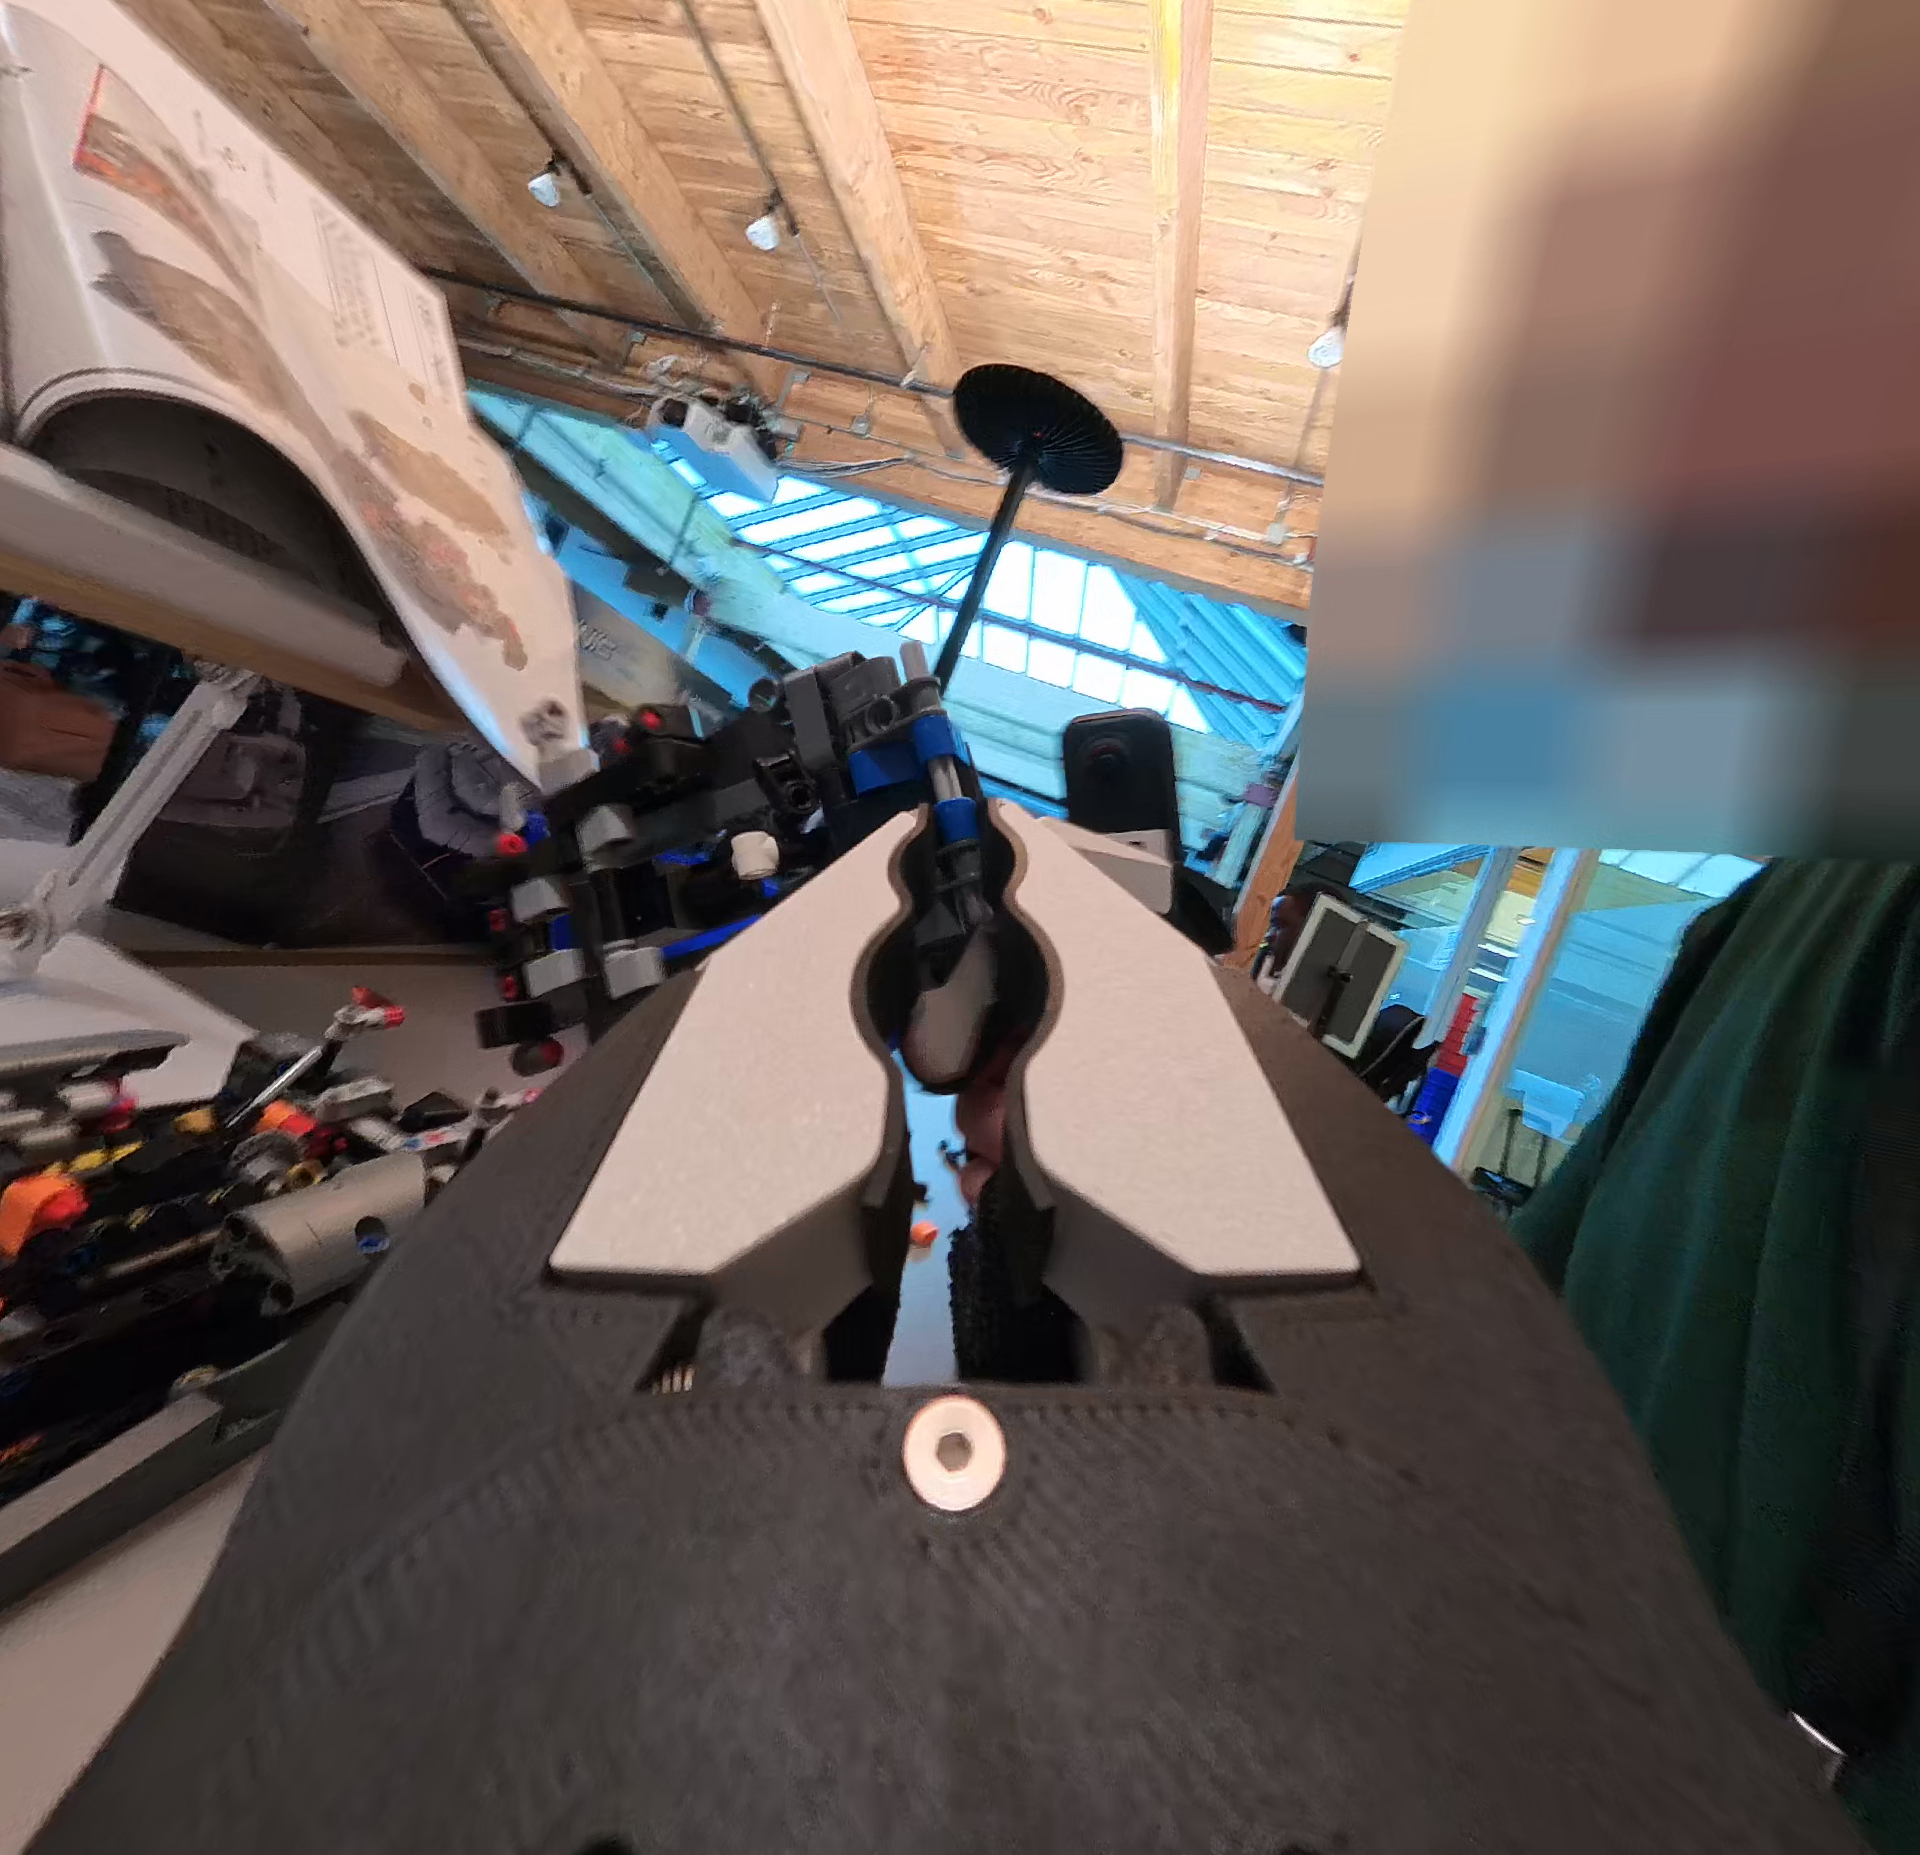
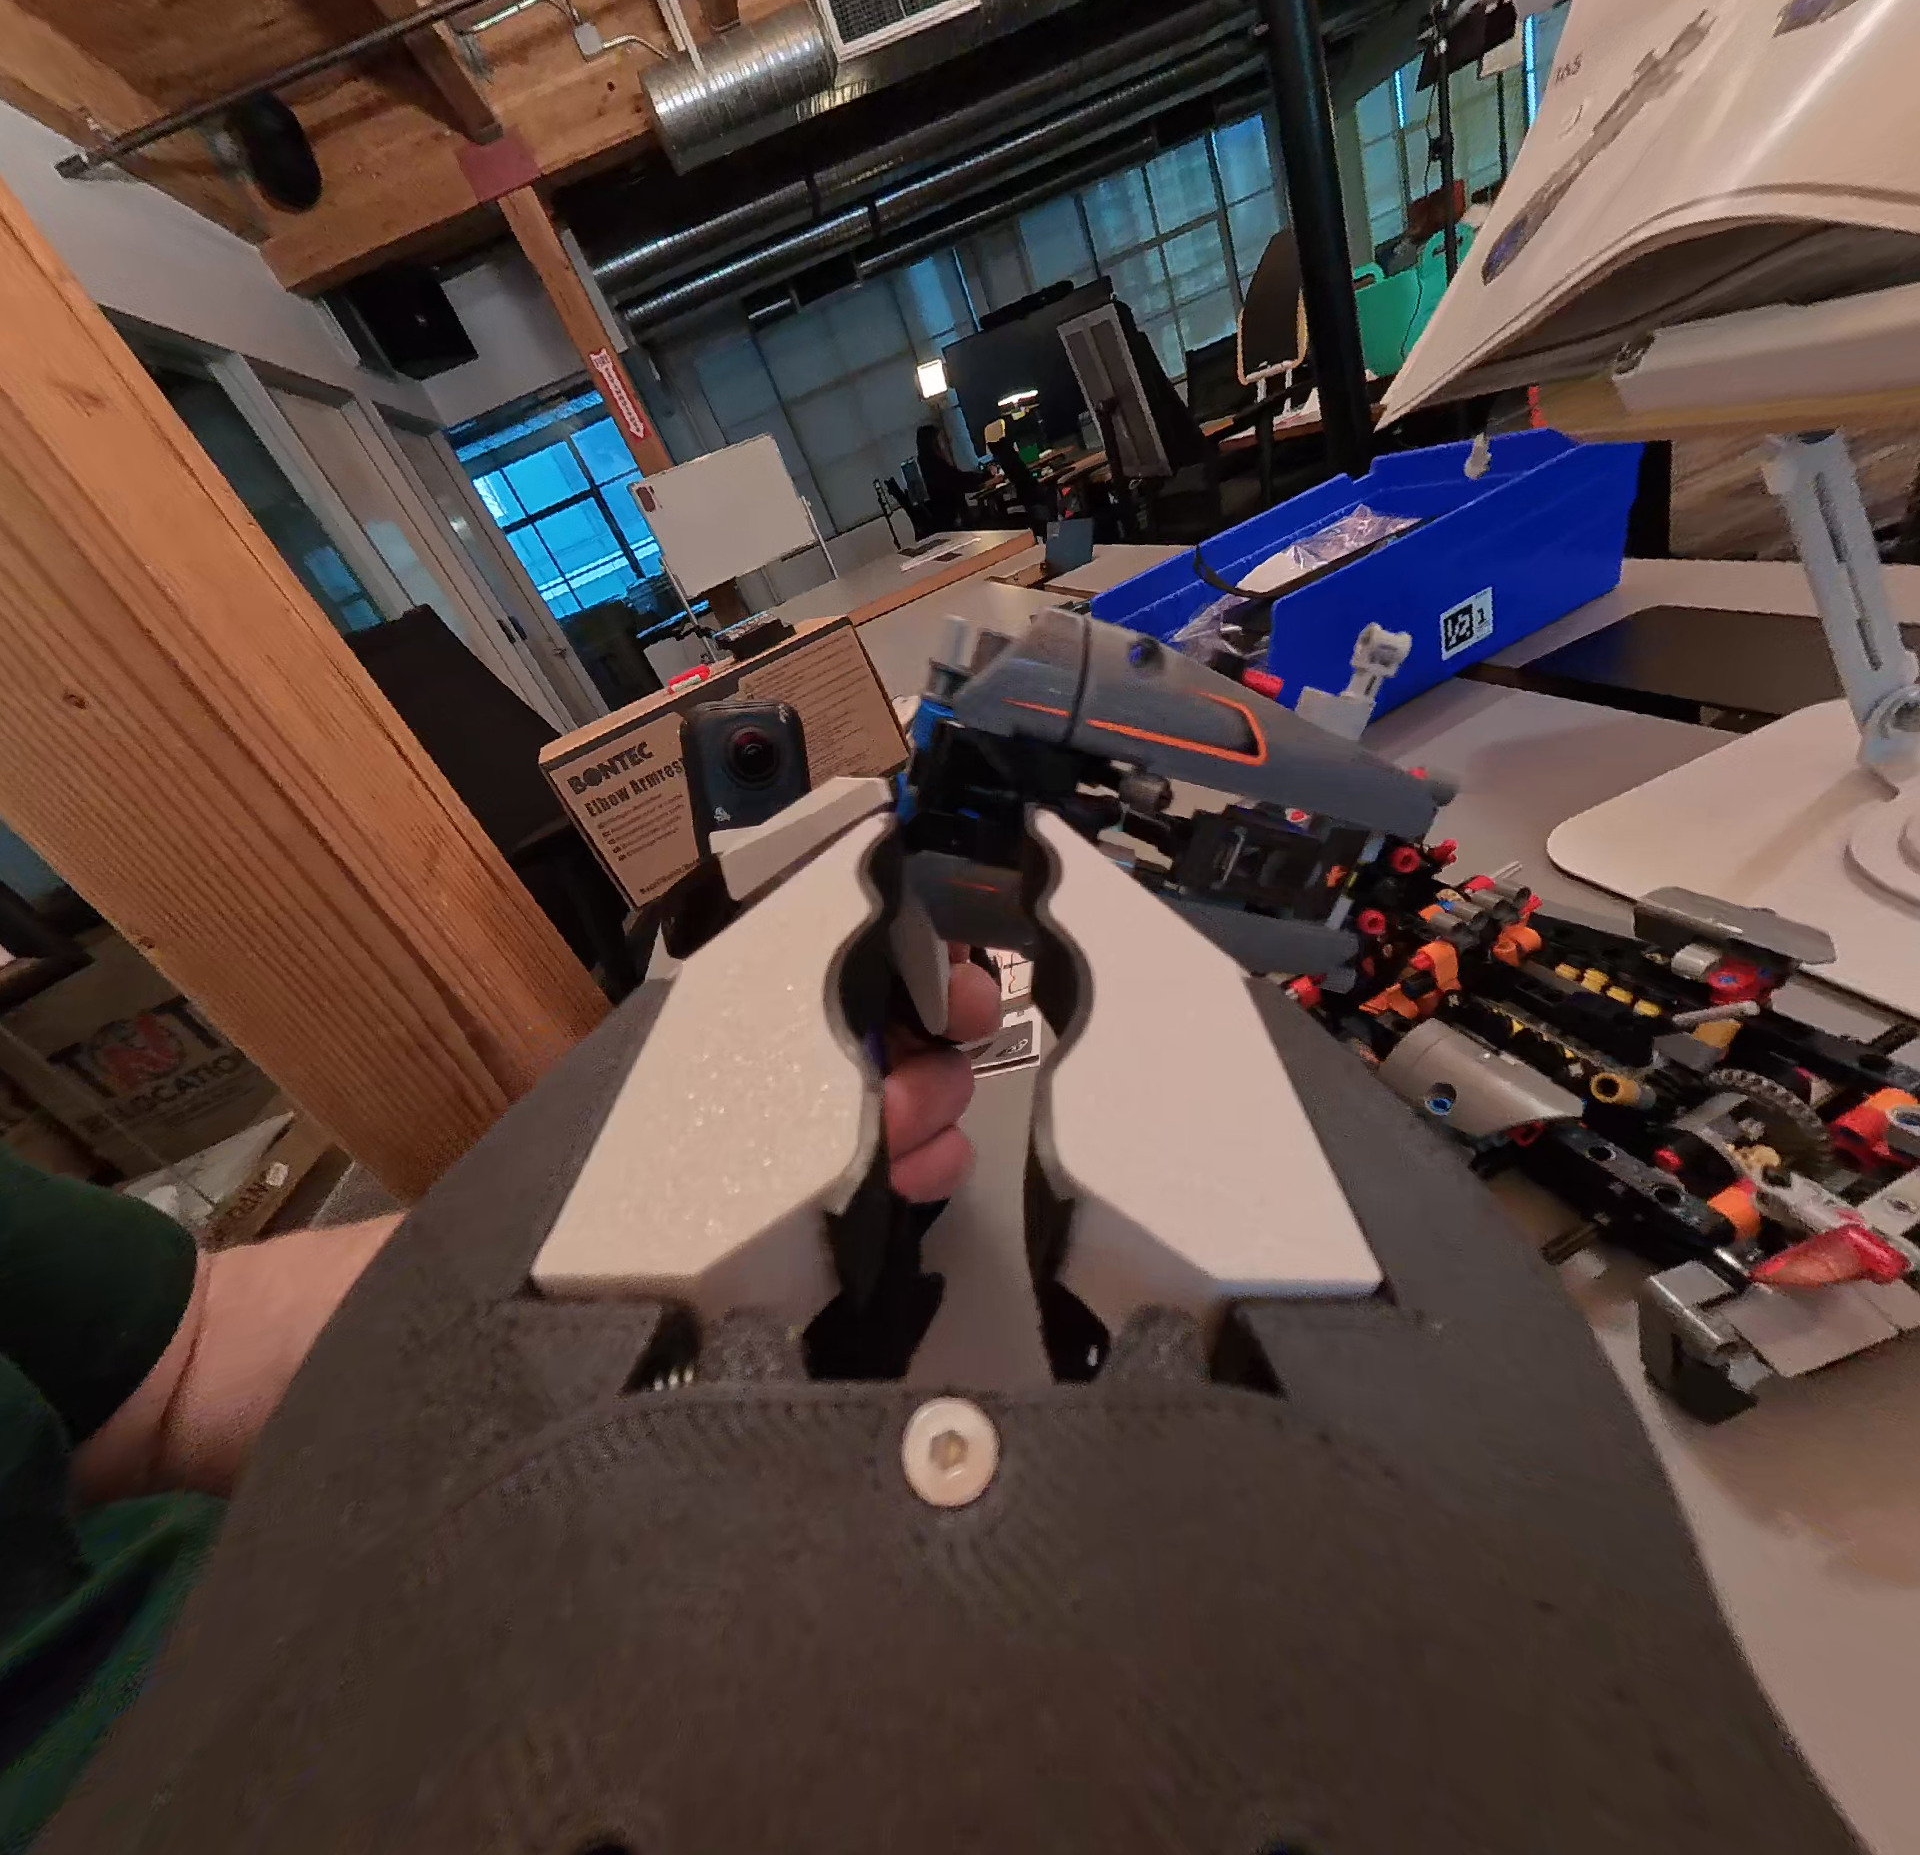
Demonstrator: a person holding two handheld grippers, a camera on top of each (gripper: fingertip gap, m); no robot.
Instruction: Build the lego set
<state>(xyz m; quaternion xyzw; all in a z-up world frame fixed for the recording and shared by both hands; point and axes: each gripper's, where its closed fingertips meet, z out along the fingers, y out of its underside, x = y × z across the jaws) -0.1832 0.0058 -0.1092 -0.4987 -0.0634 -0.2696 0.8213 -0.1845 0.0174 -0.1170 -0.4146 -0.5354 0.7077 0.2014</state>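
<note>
While both claws meet on the same piece, the grey and black lego sub-assembly (image 2: 1164, 797) hangs in the air above the counter (image 2: 1558, 756), clear of its surface. The right claw (image 2: 961, 849) has its pale fingers (image 2: 727, 1057) drawn in on the near end of that sub-assembly, where a grey panel with an orange stripe sits between the tips; the tips press its black and blue core from either side. The left claw (image 1: 956, 839) is likewise nearly closed, gripping a blue and grey axle piece (image 1: 951, 808) that belongs to the same sub-assembly (image 1: 727, 818), seen from its underside in the left wrist view. A bare hand (image 2: 935, 1088) shows through the gap between the right claw's fingers, just behind the held model. Toward the counter's right edge lies the larger lego chassis (image 2: 1621, 1067), black with orange, red and yellow parts, flat on the surface and well apart from the raised piece. Beyond it, toward the far edge, stands a blue bin (image 2: 1455, 558) holding clear bags. An open instruction booklet (image 2: 1683, 164) rests on a white stand (image 2: 1849, 662) above the counter's far right corner. A cardboard box (image 2: 644, 766) sits at the far left.
</note>
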